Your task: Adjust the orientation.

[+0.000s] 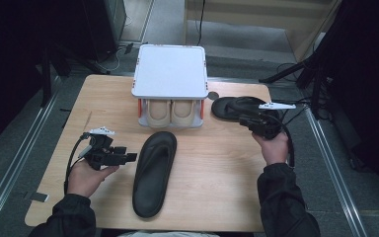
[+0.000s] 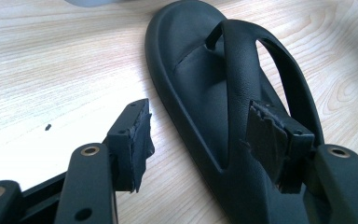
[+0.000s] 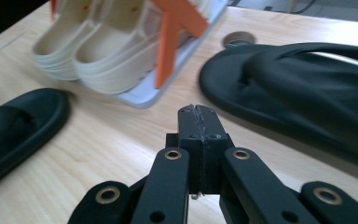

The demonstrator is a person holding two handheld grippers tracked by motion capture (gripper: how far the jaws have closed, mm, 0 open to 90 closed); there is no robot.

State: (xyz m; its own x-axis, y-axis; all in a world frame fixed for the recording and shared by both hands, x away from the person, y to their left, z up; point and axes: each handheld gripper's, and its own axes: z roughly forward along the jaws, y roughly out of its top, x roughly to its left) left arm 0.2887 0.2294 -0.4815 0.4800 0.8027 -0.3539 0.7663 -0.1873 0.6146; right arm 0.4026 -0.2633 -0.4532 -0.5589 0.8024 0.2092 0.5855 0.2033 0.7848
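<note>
A black flip-flop (image 1: 154, 173) is seen lying sole-down on the wooden table (image 1: 217, 168), in front of a small white rack (image 1: 170, 74) in which a cream pair of shoes (image 1: 170, 112) is stowed. A second black flip-flop (image 1: 237, 106) is laid at the rack's right side. The left gripper (image 1: 128, 157) is held just left of the nearer sandal with its jaws spread; in the left gripper view one pad (image 2: 270, 140) is set against the strap (image 2: 242, 79) but nothing is pinched. The right gripper (image 3: 199, 121) is kept above the table near the far sandal, its jaws pressed together on nothing. The sandal is judged light, rubbery and flexible, so it will likely sag if lifted by an end; the raised strap or the sole's edge at mid-length is the better hold
</note>
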